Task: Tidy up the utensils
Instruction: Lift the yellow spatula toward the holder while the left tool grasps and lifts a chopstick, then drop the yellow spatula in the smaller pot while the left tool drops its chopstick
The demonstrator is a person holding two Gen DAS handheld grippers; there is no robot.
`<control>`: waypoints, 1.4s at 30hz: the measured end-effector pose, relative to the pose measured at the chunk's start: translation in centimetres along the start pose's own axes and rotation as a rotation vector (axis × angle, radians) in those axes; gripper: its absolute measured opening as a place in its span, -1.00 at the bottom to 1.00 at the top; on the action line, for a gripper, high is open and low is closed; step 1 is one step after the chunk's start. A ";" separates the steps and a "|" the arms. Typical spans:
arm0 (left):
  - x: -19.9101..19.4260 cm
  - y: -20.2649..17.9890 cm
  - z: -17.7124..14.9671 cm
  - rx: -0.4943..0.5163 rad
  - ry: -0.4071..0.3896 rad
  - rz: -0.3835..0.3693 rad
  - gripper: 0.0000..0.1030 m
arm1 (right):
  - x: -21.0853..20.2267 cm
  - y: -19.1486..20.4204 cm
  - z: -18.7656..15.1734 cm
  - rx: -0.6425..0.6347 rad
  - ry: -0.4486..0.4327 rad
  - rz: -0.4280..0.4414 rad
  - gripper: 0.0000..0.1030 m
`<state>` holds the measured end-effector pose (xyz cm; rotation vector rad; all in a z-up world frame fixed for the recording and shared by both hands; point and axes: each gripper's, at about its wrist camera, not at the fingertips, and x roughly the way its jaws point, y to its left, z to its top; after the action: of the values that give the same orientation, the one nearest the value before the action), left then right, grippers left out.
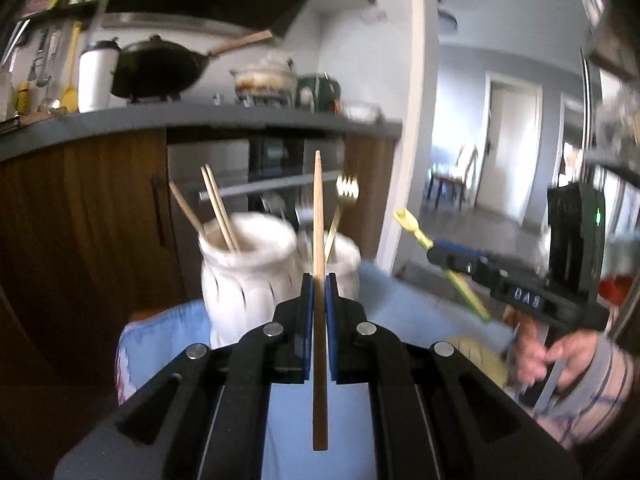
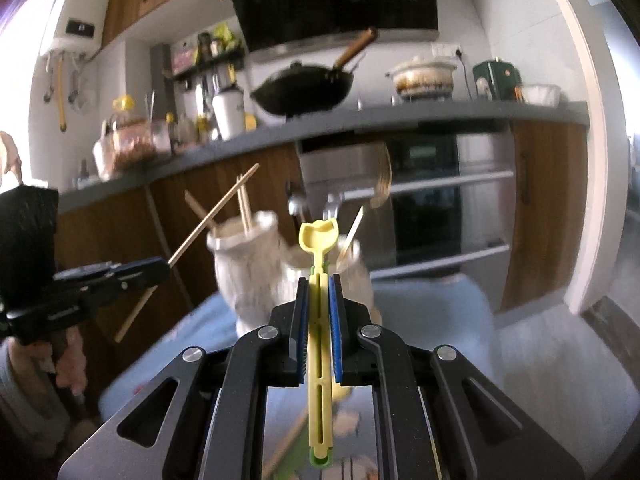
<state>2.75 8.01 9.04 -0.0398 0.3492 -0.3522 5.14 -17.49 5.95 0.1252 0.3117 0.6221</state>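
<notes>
Left gripper (image 1: 319,280): blue pads clamped on a single light wooden chopstick (image 1: 319,240), held upright.
Right gripper (image 2: 319,282): pads pinching a slotted yellow-green plastic utensil (image 2: 319,320), scoop end at 12 o'clock.
Holders: white ribbed ceramic jar (image 1: 248,276) with three wooden chopsticks (image 1: 218,208), at 11 o'clock of the left gripper; second white jar (image 1: 346,264) just beside it, holding a gold metal fork (image 1: 347,192).
Surface: pale blue cloth (image 1: 400,296) beneath both jars.

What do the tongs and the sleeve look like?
Both are alike: the left tongs and right tongs have black angular arms, round silver rivets and blue pads inside the fingers. The right one's side bears white letters. The sleeve is grey with dark stripes.
</notes>
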 end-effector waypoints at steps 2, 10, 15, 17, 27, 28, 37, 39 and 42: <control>0.5 0.8 0.9 -0.028 -0.035 0.006 -0.89 | 0.9 -0.3 1.2 0.032 -0.023 0.016 -0.80; 3.4 4.0 3.1 -0.139 -0.117 -0.017 -0.89 | 4.4 -1.0 4.2 0.067 -0.087 0.049 -0.80; 5.6 5.2 3.9 -0.197 -0.152 -0.057 -0.89 | 6.6 -1.5 5.0 0.092 -0.097 0.068 -0.80; 6.2 5.2 4.3 -0.198 -0.166 -0.052 -0.89 | 7.7 -1.6 5.2 0.100 -0.094 0.065 -0.80; 8.3 3.7 4.6 -0.077 -0.268 0.071 -0.89 | 11.5 -1.4 4.2 0.085 -0.132 0.072 -0.80; 8.6 3.6 4.5 -0.070 -0.265 0.077 -0.89 | 11.7 -1.2 4.1 0.071 -0.137 0.064 -0.80; 9.3 3.7 3.2 -0.032 -0.249 0.103 -0.89 | 12.8 0.0 2.7 -0.034 -0.131 0.002 -0.80; 9.1 3.8 2.8 -0.034 -0.252 0.104 -0.89 | 12.7 0.2 2.5 -0.051 -0.139 -0.011 -0.80; 9.2 4.1 2.8 -0.052 -0.260 0.101 -0.89 | 12.8 0.1 2.8 -0.033 -0.151 -0.011 -0.80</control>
<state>13.15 8.69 8.29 -0.1170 0.1025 -0.2340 15.84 -9.91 5.39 0.1376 0.1557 0.6028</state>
